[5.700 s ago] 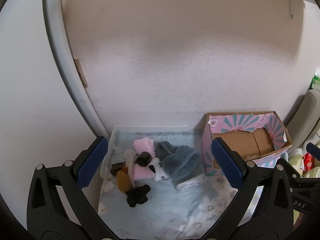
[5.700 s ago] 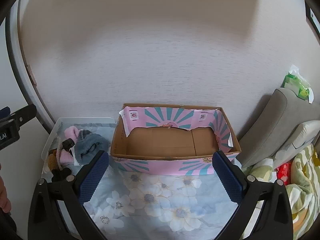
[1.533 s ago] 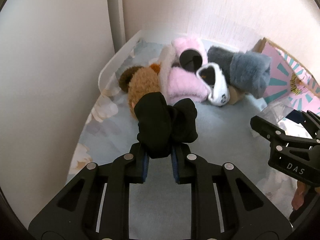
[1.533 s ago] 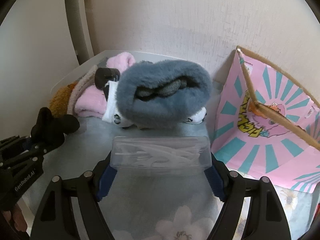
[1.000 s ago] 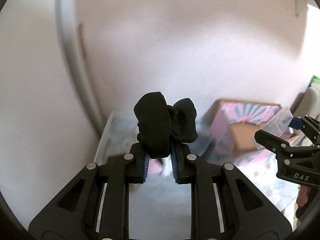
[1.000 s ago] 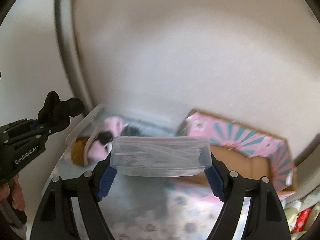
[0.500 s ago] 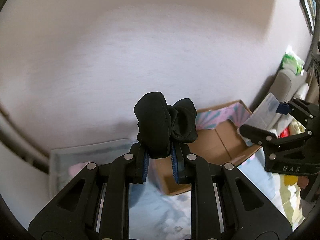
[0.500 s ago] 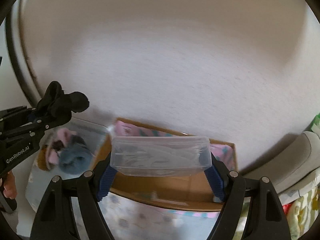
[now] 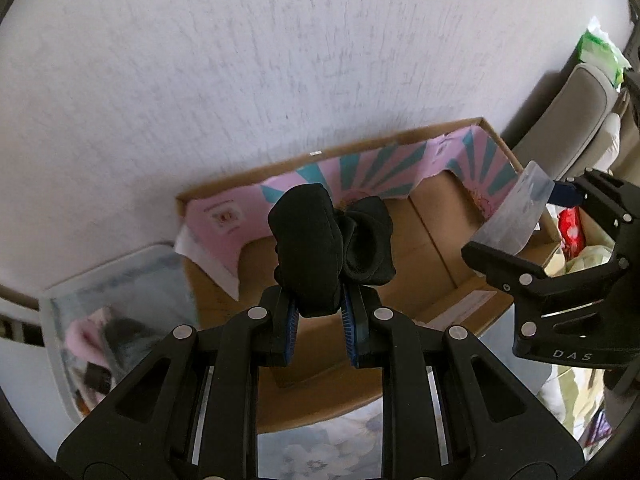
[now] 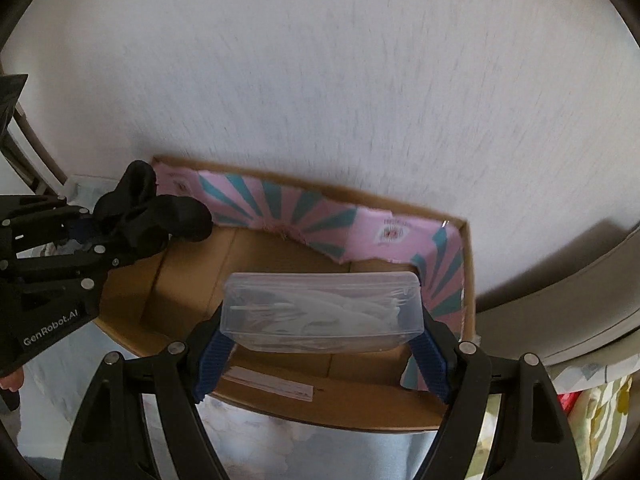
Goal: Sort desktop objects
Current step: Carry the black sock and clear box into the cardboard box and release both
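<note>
I've carried both loads away from the clear tray (image 9: 60,312) on the left, and both now hang over the open cardboard box (image 10: 466,280), so what's left is to let go. My left gripper (image 9: 318,320) is clamped tight on the black sock bundle (image 9: 320,248) above the box's left half; my right gripper (image 10: 320,356) pinches the clear plastic case (image 10: 320,312) by its two ends above the right half. The tray's remaining items are a blur, and the case's white contents are too faint to identify.
</note>
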Available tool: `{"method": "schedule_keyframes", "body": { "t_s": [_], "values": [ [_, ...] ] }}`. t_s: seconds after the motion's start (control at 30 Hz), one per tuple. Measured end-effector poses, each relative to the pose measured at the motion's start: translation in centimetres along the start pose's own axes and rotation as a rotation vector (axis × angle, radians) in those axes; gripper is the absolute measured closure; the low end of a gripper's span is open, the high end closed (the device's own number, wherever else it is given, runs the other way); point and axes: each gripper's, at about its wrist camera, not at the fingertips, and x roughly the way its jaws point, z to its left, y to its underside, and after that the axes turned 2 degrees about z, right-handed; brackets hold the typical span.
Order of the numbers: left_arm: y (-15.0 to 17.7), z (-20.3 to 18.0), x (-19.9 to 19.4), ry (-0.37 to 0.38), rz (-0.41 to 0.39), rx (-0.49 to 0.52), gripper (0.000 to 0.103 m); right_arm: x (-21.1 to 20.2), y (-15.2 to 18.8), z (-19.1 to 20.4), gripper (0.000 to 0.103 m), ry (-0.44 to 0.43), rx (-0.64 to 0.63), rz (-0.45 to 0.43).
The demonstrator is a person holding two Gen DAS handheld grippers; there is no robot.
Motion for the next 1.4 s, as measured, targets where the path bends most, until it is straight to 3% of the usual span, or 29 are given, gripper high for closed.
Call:
{"method": "schedule_keyframes", "body": {
  "t_s": [0.43, 0.53, 0.6, 0.63, 0.67, 0.7, 0.77, 0.87, 1.0, 1.2, 1.4],
  "values": [
    [-0.7, -1.2, 1.4, -0.024, 0.025, 0.004, 0.086, 0.9, -0.1, -1.8, 0.027, -0.026, 0.009, 0.042],
    [-0.8, -1.5, 1.3, 0.006, 0.015, 0.031, 0.083, 0.9, -0.4, -1.6, 0.026, -0.058, 0.008, 0.051],
    [-0.9, -1.5, 1.0, -0.012, 0.014, 0.036, 0.078, 1.0, -0.5, -1.6, 0.022, -0.091, 0.014, 0.057],
    [-0.9, -1.4, 0.7, -0.028, 0.005, 0.041, 0.075, 1.0, -0.6, -1.7, 0.015, -0.089, 0.025, 0.059],
    [-0.9, -1.4, 0.3, -0.048, -0.009, 0.048, 0.062, 1.0, -0.7, -1.8, 0.005, -0.087, 0.032, 0.056],
    [-0.9, -1.2, 0.0, -0.069, -0.017, 0.053, 0.027, 0.9, -0.8, -1.9, 0.0, -0.089, 0.035, 0.052],
    [-0.8, -0.7, -0.5, -0.128, -0.038, 0.046, 0.001, 0.6, -0.9, -2.3, 0.0, -0.101, 0.046, 0.045],
    [-0.9, 0.7, -1.8, -0.06, -0.062, 0.003, 0.0, -0.1, -0.8, -3.2, 0.0, -0.116, 0.09, 0.029],
    [-0.8, 1.8, -3.0, -0.072, -0.086, -0.021, 0.0, -1.6, -0.6, -3.2, 0.0, -0.12, 0.111, -0.006],
    [0.0, 2.9, -5.1, -0.091, -0.112, -0.032, 0.0, -3.6, -0.8, -1.0, 0.0, -0.062, 0.049, -0.066],
    [1.1, 5.6, -8.9, -0.083, -0.168, -0.083, 0.0, -6.2, -1.1, 1.3, 0.0, 0.052, -0.031, -0.11]
  ]
}}
